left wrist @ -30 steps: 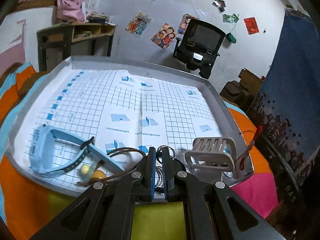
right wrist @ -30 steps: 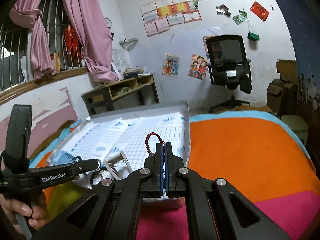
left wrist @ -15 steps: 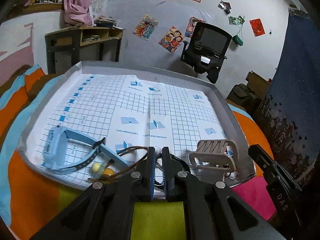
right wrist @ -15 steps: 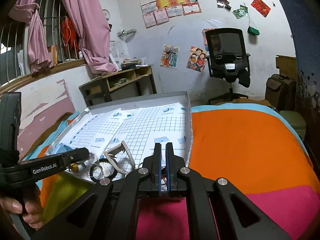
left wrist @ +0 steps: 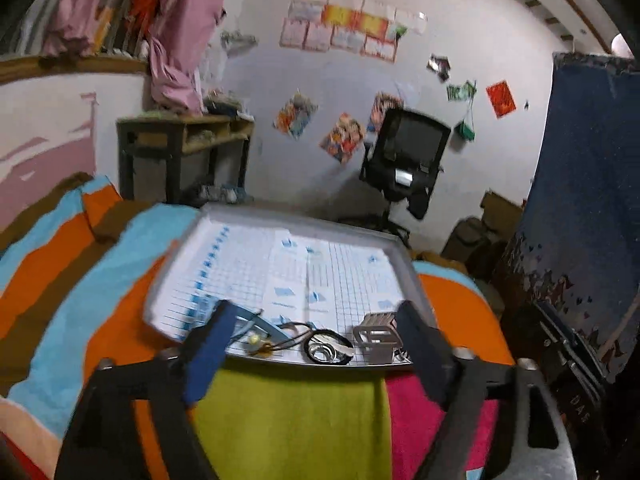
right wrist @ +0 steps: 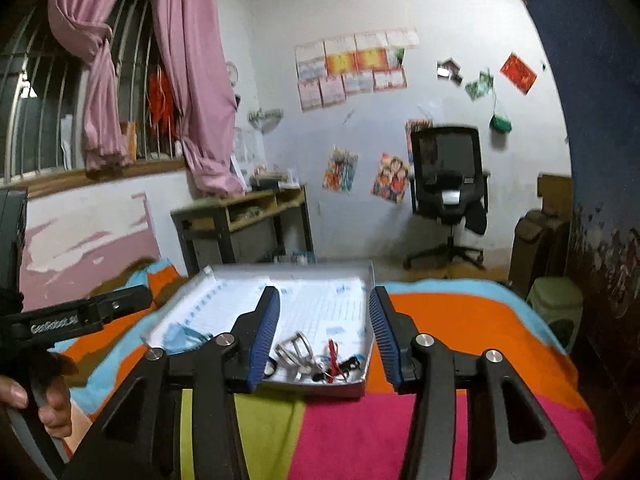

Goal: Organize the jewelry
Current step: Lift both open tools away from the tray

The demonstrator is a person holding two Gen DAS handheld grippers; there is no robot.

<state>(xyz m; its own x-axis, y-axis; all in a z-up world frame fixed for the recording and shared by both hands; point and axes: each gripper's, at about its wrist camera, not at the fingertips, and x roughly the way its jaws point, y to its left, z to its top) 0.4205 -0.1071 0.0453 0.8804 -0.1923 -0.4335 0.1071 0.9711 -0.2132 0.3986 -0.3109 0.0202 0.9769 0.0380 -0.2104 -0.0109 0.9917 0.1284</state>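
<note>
A grey tray point(left wrist: 300, 222) lined with grid paper lies on a striped blanket. Along its near edge are a light blue watch point(left wrist: 248, 320), a brown cord with yellow beads point(left wrist: 256, 342), silver rings on a black band point(left wrist: 324, 350) and a white slatted stand point(left wrist: 374, 336). My left gripper point(left wrist: 316, 312) hovers open just short of these, holding nothing. The right wrist view shows the tray point(right wrist: 370, 280) with the stand point(right wrist: 294, 350), a red bead bracelet point(right wrist: 332, 354) and the watch point(right wrist: 180, 334). My right gripper point(right wrist: 323, 294) is open and empty above the blanket.
The blanket point(right wrist: 460, 320) covers the bed all around the tray. A hand point(right wrist: 24, 392) holds the left gripper's handle point(right wrist: 80, 314) at the left. A black office chair point(right wrist: 448, 184), a wooden desk point(right wrist: 248, 216) and a green bin point(right wrist: 556, 304) stand beyond.
Both grippers went from shut to wide open and drew back from the tray. The rings and the red bracelet now lie in the tray.
</note>
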